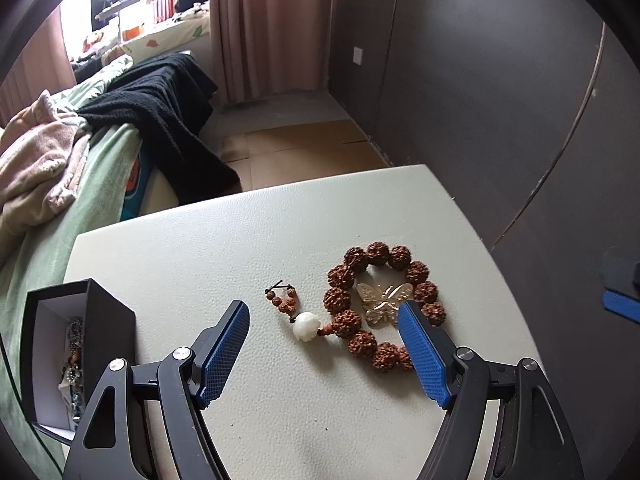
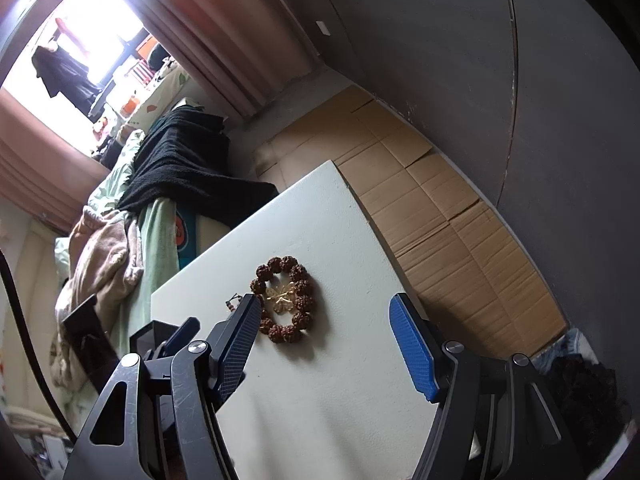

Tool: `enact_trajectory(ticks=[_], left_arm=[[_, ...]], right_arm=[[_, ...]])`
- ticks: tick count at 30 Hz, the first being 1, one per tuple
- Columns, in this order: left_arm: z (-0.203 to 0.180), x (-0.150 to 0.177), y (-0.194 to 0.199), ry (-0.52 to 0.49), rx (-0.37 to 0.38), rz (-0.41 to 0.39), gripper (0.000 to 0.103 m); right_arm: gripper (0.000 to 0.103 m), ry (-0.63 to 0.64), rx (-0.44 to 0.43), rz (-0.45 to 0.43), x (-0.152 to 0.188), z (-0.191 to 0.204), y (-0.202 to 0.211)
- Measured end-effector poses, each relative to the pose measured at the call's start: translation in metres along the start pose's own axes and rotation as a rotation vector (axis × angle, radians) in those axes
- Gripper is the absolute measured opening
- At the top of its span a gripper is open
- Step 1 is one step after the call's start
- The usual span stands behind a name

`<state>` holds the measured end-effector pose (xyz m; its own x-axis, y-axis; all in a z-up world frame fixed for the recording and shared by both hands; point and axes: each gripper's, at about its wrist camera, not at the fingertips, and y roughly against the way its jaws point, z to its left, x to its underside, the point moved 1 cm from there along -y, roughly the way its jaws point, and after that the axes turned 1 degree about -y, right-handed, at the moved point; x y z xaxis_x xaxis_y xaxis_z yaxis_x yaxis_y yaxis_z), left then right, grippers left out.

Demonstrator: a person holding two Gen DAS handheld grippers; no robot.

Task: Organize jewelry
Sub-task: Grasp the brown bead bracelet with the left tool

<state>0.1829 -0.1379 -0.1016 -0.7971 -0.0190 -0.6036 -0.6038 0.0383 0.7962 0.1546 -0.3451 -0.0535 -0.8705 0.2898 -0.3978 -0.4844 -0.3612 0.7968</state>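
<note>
A bracelet of knobbly brown beads (image 1: 378,256) lies in a ring on the white table (image 1: 240,240), with a white carved bead (image 1: 306,326) and a small tassel at its left. Inside the ring rests a pale gold butterfly piece (image 1: 380,302). My left gripper (image 1: 324,312) hangs open just above them, its right blue pad covering part of the ring. At the left table edge stands an open black box (image 1: 104,320) with jewelry inside. In the right wrist view the bracelet (image 2: 298,272) and butterfly (image 2: 282,298) lie ahead of my open, empty right gripper (image 2: 326,304).
A bed with a green cover, pink blanket and black throw (image 1: 168,120) runs along the table's left. Flattened cardboard (image 2: 440,220) covers the floor beyond the table's far and right edges. A dark wall stands at the right.
</note>
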Motion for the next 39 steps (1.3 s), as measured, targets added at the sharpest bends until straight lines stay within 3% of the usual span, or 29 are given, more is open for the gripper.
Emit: enact_trajectory(ticks=[10,15,18,21,23,29,33,36,39], left_arm=[[0.002,0.009,-0.024,-0.029,-0.019,0.072,0.074],[0.017,0.012,-0.025,0.003,0.048,0.096,0.069],[0.024,0.015,-0.024,0.032,0.105,0.113,0.056],[0.027,0.015,-0.023,0.058,0.163,0.125,0.037],[0.028,0.014,-0.02,0.061,0.175,0.127,0.018],[0.036,0.011,-0.017,0.082,0.174,0.137,0.017],[0.039,0.004,-0.011,0.098,0.162,0.092,0.018],[0.036,0.004,-0.015,0.093,0.152,0.095,0.021],[0.034,0.007,-0.025,0.074,0.104,0.127,0.034]], right_arm=[[0.067,-0.003,0.021,0.004,-0.002,-0.005,-0.002],[0.067,0.013,0.035,0.01,0.0,-0.001,-0.005],[0.067,0.024,0.041,0.013,0.001,0.003,-0.006],[0.067,0.027,0.042,0.018,0.002,0.003,-0.008],[0.067,0.028,0.042,0.024,0.002,0.002,-0.009],[0.067,0.029,0.06,0.033,0.003,-0.001,-0.013],[0.067,0.014,0.06,0.028,0.002,-0.004,-0.012],[0.067,0.015,0.055,0.03,0.001,-0.002,-0.015],[0.067,0.021,0.058,0.035,0.001,0.0,-0.017]])
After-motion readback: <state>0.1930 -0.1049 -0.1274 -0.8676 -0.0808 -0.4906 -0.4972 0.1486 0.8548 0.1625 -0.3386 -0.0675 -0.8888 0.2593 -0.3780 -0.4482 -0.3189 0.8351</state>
